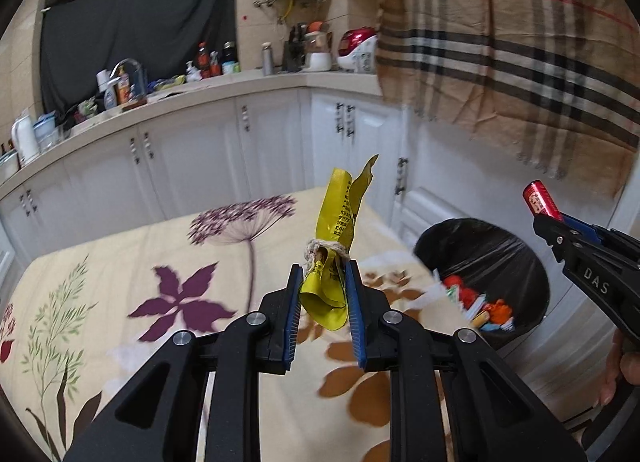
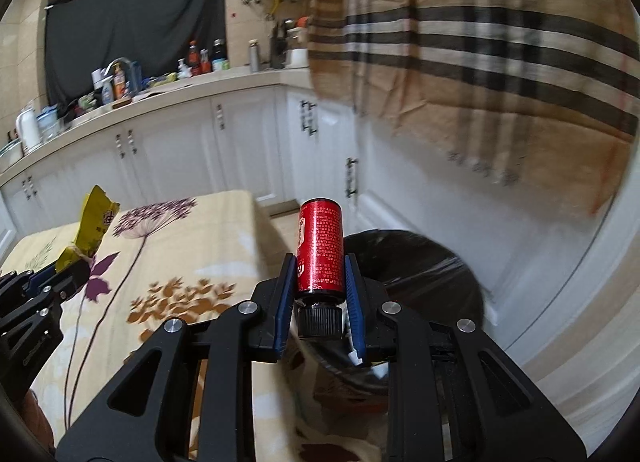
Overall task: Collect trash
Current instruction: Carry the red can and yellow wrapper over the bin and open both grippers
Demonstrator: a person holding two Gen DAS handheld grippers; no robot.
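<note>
Left gripper [image 1: 323,282]: clamped on yellow wrapper [image 1: 338,230] tied with twine, centre frame, over floral tablecloth [image 1: 120,262] | right gripper [image 2: 319,276]: clamped on red bottle [image 2: 320,250], cap toward camera, centre frame | black-lined trash bin [image 1: 500,254]: lower right, holding colourful scraps.

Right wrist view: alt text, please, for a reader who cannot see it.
The right gripper is shut on a red bottle, cap towards the camera, above a black-lined bin beside a floral-clothed table. At far left, the left gripper holds a yellow wrapper.
</note>
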